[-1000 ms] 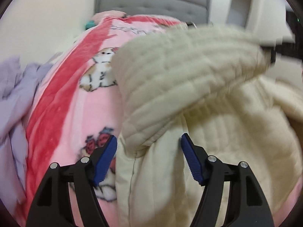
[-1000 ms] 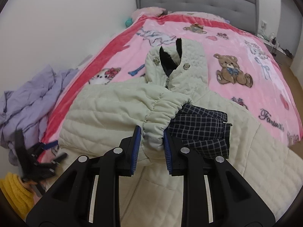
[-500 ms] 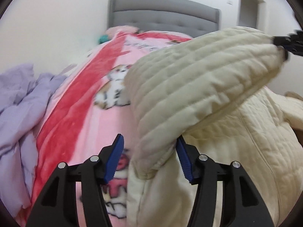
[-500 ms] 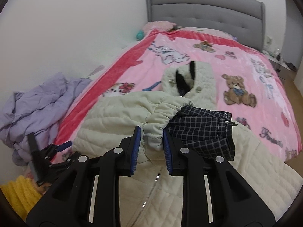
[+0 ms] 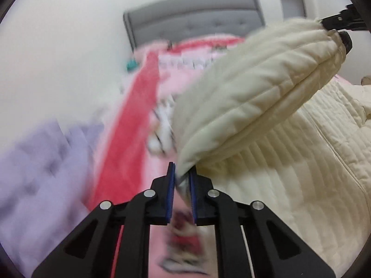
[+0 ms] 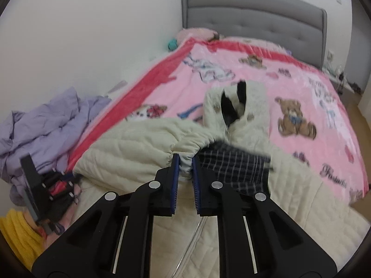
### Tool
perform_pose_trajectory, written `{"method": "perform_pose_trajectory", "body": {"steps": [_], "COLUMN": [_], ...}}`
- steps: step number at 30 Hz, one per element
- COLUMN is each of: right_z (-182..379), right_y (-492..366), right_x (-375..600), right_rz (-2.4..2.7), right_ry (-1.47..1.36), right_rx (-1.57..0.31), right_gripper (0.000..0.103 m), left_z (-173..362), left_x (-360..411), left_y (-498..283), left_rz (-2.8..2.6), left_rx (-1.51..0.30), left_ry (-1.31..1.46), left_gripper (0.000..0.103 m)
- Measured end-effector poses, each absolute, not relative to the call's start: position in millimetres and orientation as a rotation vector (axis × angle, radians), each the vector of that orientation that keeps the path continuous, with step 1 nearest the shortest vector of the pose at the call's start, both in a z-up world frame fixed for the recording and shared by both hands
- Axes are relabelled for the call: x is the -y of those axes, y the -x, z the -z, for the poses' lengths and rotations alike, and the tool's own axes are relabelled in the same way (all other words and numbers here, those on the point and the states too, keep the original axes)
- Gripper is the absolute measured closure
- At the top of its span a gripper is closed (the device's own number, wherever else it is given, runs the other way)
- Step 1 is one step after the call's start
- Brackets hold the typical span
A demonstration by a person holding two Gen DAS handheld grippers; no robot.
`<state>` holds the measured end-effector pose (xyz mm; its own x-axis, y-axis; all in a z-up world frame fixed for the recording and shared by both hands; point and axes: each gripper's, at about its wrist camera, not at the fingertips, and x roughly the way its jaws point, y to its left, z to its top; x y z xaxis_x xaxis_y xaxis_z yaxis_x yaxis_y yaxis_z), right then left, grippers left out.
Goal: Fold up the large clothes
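Observation:
A large cream quilted jacket (image 6: 289, 208) lies open on the pink bed (image 6: 301, 88), its hood (image 6: 241, 108) toward the headboard. Its left sleeve (image 5: 255, 97) is lifted off the bed and stretched between my two grippers. My left gripper (image 5: 182, 183) is shut on the sleeve's shoulder end. My right gripper (image 6: 185, 164) is shut on the sleeve cuff (image 6: 185, 149); it also shows in the left wrist view (image 5: 340, 23). The left gripper's body shows in the right wrist view (image 6: 44, 190).
A folded dark checked garment (image 6: 234, 166) lies on the jacket's chest. A lilac duvet (image 6: 44, 120) is heaped on the floor left of the bed, with something yellow (image 6: 16, 234) below it. A grey headboard (image 6: 252, 16) and white wall are behind.
My left gripper has closed from open onto the sleeve's shoulder end and lifted. My right gripper has raised the cuff and pulled back a little.

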<state>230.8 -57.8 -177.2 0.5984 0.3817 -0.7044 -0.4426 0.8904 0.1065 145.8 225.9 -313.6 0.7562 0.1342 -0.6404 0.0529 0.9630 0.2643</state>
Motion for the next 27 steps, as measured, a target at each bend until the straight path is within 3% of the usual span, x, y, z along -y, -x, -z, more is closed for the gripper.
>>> {"method": "perform_pose_trajectory", "body": {"steps": [6, 14, 19, 20, 22, 24, 25, 27], "right_z": [182.7, 302.8, 342.4, 343.6, 335.7, 317.2, 306.6, 287.8], "right_y": [-211.2, -229.2, -230.5, -230.8, -228.4, -218.2, -210.0, -195.6], "right_x": [55.0, 89.1, 76.5, 75.1, 80.9, 97.1, 105.0, 115.9], "right_rz": [-0.431, -0.289, -0.242, -0.231, -0.193, -0.245, -0.265, -0.270], "right_ry": [0.193, 0.156, 0.256, 0.271, 0.252, 0.128, 0.079, 0.038], "right_rx": [-0.801, -1.048, -1.076, -1.066, -1.016, -0.943, -0.907, -0.843], "right_gripper": [0.092, 0.092, 0.091, 0.087, 0.063, 0.051, 0.044, 0.041], "left_z": [341.0, 380.0, 379.1, 376.2, 370.5, 359.1, 353.6, 335.9], "left_x": [-216.2, -191.4, -187.3, -188.8, -190.7, -188.9, -186.8, -180.2], "left_y": [-146.0, -134.8, -137.0, -135.0, -127.7, -108.7, -100.3, -85.4], "left_rz": [0.088, 0.041, 0.040, 0.037, 0.026, 0.003, 0.005, -0.004], "left_rx": [-0.817, -0.868, -0.890, -0.888, -0.884, -0.835, -0.809, -0.736], "left_ry": [-0.374, -0.415, -0.440, -0.435, -0.417, -0.393, -0.379, -0.338], "left_gripper": [0.091, 0.087, 0.083, 0.080, 0.078, 0.077, 0.071, 0.063]}}
